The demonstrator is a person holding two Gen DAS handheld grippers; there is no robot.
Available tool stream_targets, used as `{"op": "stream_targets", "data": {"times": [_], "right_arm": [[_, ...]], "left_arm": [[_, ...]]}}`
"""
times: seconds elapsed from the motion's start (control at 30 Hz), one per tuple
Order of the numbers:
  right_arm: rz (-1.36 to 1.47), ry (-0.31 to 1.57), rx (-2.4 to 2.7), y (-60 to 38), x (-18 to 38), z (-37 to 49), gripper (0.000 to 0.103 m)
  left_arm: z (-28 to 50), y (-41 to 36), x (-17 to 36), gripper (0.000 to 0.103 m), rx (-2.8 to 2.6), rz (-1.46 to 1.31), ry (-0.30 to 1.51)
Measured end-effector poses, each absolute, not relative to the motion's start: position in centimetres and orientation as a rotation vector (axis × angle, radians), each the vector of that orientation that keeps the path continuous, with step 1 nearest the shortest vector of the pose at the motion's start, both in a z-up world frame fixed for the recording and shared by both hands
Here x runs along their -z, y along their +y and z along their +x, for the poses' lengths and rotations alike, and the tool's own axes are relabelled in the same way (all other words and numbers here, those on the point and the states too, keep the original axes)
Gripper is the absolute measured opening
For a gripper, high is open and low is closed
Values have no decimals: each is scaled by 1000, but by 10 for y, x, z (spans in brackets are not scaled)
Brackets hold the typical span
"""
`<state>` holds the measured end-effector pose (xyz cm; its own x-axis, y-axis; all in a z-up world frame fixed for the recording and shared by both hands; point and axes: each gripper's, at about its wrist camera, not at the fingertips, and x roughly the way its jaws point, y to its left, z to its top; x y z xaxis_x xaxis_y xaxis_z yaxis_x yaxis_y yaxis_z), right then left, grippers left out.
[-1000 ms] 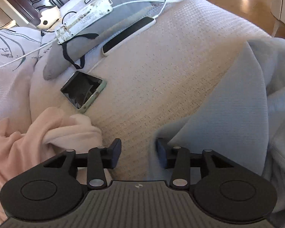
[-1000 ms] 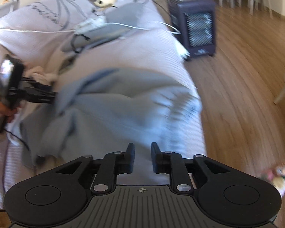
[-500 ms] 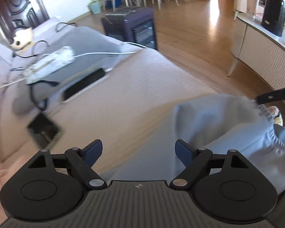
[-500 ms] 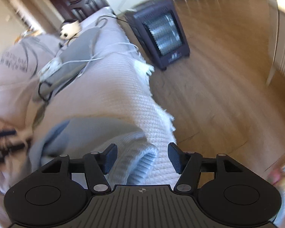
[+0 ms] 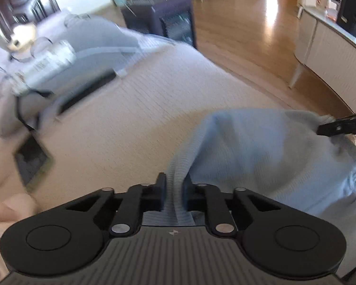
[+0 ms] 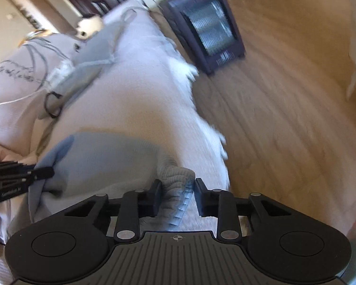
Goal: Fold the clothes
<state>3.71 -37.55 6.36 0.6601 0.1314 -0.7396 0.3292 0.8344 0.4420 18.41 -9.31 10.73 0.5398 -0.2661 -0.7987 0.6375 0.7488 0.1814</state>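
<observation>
A dark space heater (image 6: 210, 30) is seen on the wooden floor (image 6: 284, 118) at twelve o'clock, beside a textured bedspread (image 5: 135, 118); a phone (image 5: 32, 160) is laid at nine o'clock, a white cabinet (image 5: 330, 54) at two.
</observation>
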Motion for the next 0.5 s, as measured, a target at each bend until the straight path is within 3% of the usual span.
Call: {"op": "stream_targets", "data": {"times": [0.23,0.37,0.47,0.5], "right_arm": [[448,690,68,-369,-128,72,27],[395,688,52,-360,-126,117,28],[397,741,74,-350,-100,143,38],[400,757,84,-349,-91,145,42]], "left_arm": [[221,-52,-150,8,414,410,779],[242,-51,-127,9,328,463,794],[255,-55,-94,18,282,526,858],[259,-56,-83,26,267,540,884]]}}
